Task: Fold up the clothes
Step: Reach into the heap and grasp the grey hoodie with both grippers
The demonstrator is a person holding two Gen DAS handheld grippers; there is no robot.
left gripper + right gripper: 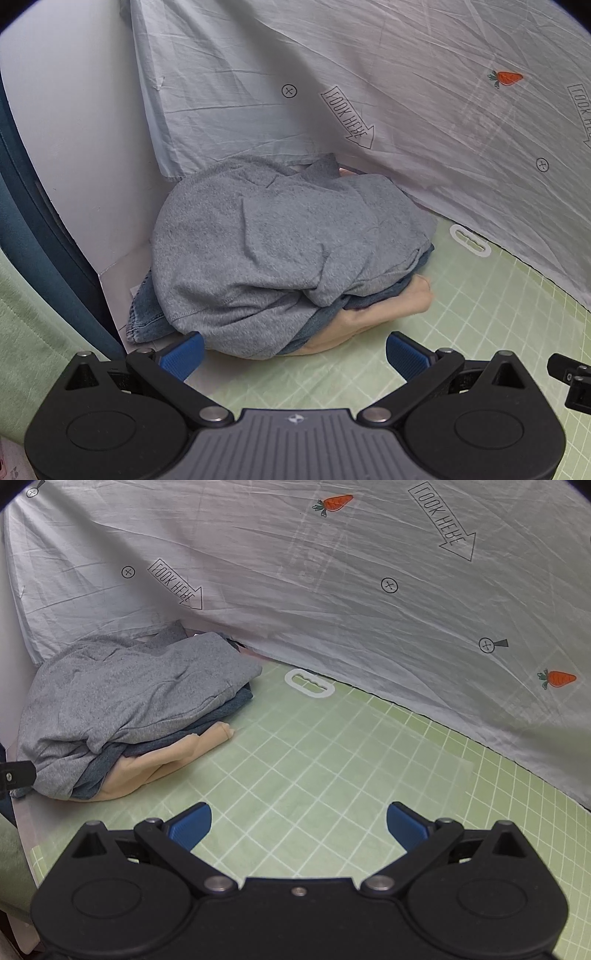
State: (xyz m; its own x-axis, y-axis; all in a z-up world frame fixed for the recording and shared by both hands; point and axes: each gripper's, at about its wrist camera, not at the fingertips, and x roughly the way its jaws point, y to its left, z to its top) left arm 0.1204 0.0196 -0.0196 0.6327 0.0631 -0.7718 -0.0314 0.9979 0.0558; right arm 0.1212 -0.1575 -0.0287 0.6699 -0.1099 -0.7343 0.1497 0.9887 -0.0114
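We saw two grippers, left gripper (294, 349) and right gripper (298, 821), fingers spread, holding nothing, over the green grid mat (314, 760). Beyond lay one pile of three garments in the left corner: grey sweater (266, 240) on top, denim piece (147, 314) under it, beige garment (155, 764) lowest, the lower two mostly hidden. One white handle cutout (309, 683) sat beside the pile. Behind hung one printed sheet (332, 590), its edges cut off.

The white printed sheet (332, 602) hanging behind bears arrow outlines reading "LOOK HERE" (441, 522), printed upside down; the left wrist view shows another (347, 118).
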